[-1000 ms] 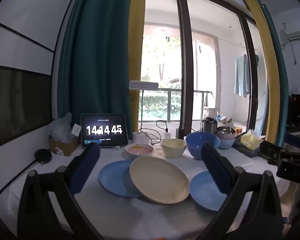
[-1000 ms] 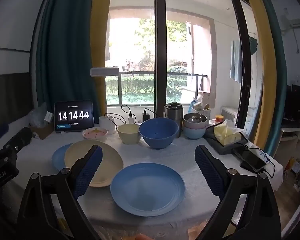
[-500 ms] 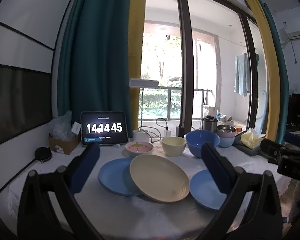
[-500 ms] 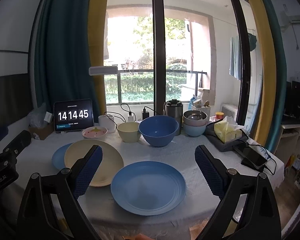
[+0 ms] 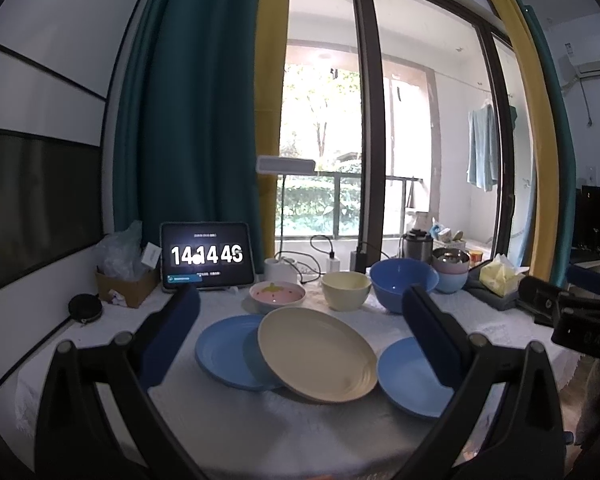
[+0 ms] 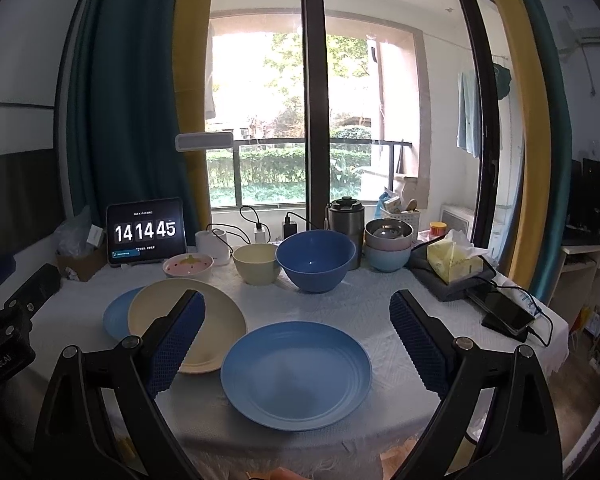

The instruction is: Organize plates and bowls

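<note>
Plates (image 6: 296,374) and bowls (image 6: 315,258) sit empty; left gripper (image 5: 300,324) and right gripper (image 6: 296,330) gape, unladen.

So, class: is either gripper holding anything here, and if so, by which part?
Nothing is held. The left gripper and the right gripper both hang open above the plates, jaws wide apart and touching nothing.

Daylight pours in through the window (image 6: 300,120), blown out to white at the top; the walls sit dim; straight frames bow near the fisheye edges; the corners go black.
</note>
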`<move>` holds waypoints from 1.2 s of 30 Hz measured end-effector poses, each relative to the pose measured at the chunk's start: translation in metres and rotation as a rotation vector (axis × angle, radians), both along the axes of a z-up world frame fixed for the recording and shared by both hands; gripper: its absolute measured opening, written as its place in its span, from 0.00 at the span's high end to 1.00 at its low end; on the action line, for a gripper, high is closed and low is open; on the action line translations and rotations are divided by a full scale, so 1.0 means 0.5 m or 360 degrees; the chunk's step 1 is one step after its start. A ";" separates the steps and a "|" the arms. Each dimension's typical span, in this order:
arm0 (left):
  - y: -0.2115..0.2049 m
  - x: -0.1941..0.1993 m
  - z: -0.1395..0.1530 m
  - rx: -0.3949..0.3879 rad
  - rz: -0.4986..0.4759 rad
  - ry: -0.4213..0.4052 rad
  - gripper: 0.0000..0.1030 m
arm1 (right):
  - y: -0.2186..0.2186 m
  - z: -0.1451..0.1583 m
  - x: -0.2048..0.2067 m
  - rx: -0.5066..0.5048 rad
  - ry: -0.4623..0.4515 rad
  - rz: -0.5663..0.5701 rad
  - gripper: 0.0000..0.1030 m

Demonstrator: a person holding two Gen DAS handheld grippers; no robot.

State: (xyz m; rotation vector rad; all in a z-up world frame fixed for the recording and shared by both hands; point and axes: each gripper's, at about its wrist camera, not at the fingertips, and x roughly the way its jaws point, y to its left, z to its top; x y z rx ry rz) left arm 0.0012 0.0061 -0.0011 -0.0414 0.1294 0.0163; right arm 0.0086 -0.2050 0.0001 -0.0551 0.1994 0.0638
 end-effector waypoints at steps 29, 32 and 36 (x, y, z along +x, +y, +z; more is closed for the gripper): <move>-0.004 -0.003 0.000 0.0013 -0.0019 0.0004 0.01 | -0.005 -0.002 0.002 0.0021 0.0013 0.0015 0.07; -0.004 -0.003 0.000 0.0014 -0.0019 0.0008 0.01 | -0.005 -0.002 0.002 0.0019 0.0015 0.0015 0.07; -0.004 0.000 0.000 0.0016 -0.0020 0.0015 0.01 | -0.002 -0.002 0.005 0.0021 0.0020 0.0019 0.07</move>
